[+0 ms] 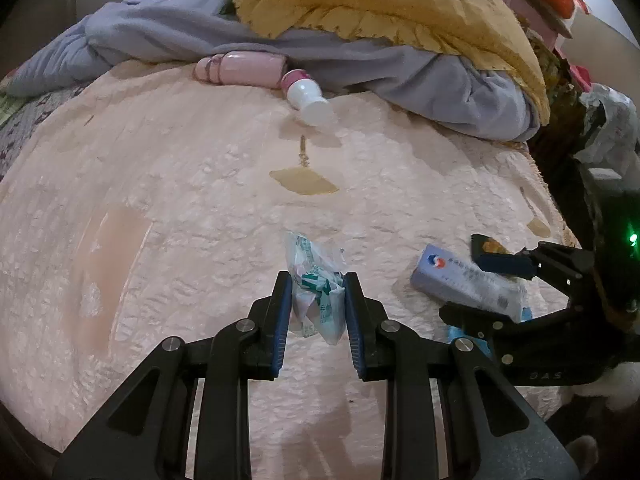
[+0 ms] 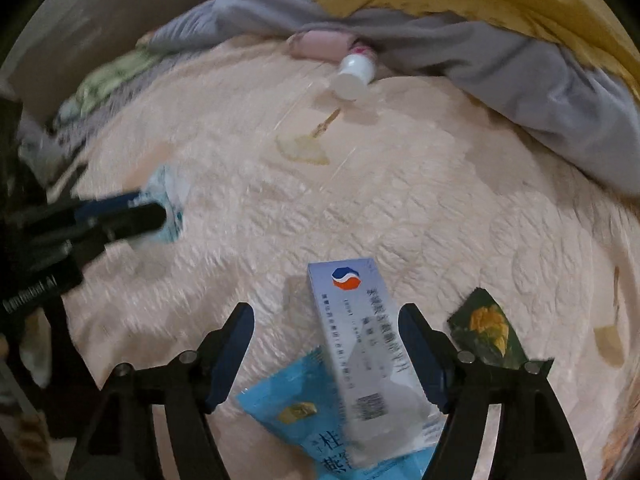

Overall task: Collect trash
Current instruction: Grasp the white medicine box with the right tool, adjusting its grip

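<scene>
My left gripper (image 1: pixel 317 280) is shut on a crumpled white and green wrapper (image 1: pixel 316 300), just above the pink bedspread (image 1: pixel 160 200). In the right wrist view it shows blurred at the left (image 2: pixel 160 208). My right gripper (image 2: pixel 326 312) stands open around a pale blue carton (image 2: pixel 360 340). The carton lies close to the right finger, with a wide gap to the left one. It rests partly on a light blue packet (image 2: pixel 296 412). A dark green wrapper (image 2: pixel 486 328) with a yellow print lies just right of that gripper. In the left wrist view, the right gripper (image 1: pixel 462 286) straddles the carton (image 1: pixel 448 276).
A white bottle (image 1: pixel 306 100) with a pink label lies on its side at the far end, next to a pink roll (image 1: pixel 244 68). Behind them are a grey garment (image 1: pixel 440 92) and a yellow blanket (image 1: pixel 380 0). The bed's edge drops off at the right.
</scene>
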A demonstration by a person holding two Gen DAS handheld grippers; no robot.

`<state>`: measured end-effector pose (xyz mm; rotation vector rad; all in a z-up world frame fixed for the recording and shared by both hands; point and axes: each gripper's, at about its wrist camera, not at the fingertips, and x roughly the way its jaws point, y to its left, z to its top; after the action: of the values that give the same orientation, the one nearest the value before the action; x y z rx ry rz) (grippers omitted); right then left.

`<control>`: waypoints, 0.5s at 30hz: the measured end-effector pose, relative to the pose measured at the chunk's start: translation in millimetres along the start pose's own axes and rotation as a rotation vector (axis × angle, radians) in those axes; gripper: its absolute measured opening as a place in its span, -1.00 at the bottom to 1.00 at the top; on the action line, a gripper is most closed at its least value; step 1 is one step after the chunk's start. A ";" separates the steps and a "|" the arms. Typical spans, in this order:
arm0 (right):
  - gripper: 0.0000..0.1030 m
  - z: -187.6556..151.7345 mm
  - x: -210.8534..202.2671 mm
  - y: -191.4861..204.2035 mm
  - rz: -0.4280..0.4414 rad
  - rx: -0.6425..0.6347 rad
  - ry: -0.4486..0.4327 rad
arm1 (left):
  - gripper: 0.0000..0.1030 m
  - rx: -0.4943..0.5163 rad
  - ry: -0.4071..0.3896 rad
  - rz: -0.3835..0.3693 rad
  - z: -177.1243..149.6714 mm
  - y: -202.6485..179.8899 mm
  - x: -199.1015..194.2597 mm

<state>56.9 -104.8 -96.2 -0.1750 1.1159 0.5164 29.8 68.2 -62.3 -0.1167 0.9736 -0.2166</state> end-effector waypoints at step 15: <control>0.40 -10.1 27.7 -50.0 0.126 0.150 0.039 | -0.55 -0.001 0.016 -0.020 0.3 -7.7 8.2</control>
<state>82.0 -143.7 -131.3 0.0164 1.2044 0.5407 33.5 58.7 -67.2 -0.1257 0.9885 -0.2353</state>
